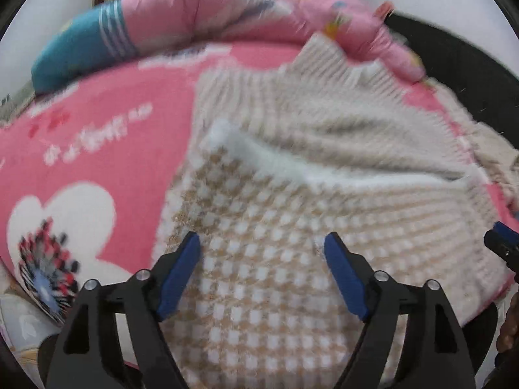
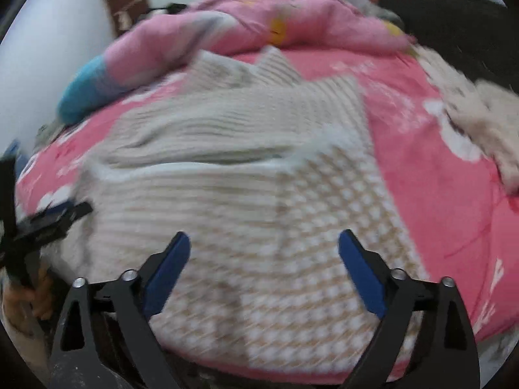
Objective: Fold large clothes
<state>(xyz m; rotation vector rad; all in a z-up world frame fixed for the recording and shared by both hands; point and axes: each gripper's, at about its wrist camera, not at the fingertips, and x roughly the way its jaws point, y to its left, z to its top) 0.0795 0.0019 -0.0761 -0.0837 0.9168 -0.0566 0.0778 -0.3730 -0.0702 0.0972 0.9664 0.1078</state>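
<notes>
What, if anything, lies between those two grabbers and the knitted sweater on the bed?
Nothing visible: the left hand-held gripper and right hand-held gripper both hang open directly over the sweater, with only air between.

Left wrist view sits behind the left gripper (image 1: 262, 243), angled steeply down along its blue pads, close above the near-left part of the knit sweater (image 1: 292, 194); pink bedsheet (image 1: 107, 136) fills its left side, rolled quilt (image 1: 201, 13) at far edge. Right wrist view sits behind the right gripper (image 2: 264, 243), equally steep and close, over the sweater's near-right part. Both face the same way across the bed. Shared: sweater, sheet, quilt. Each catches the other gripper at its frame edge.
</notes>
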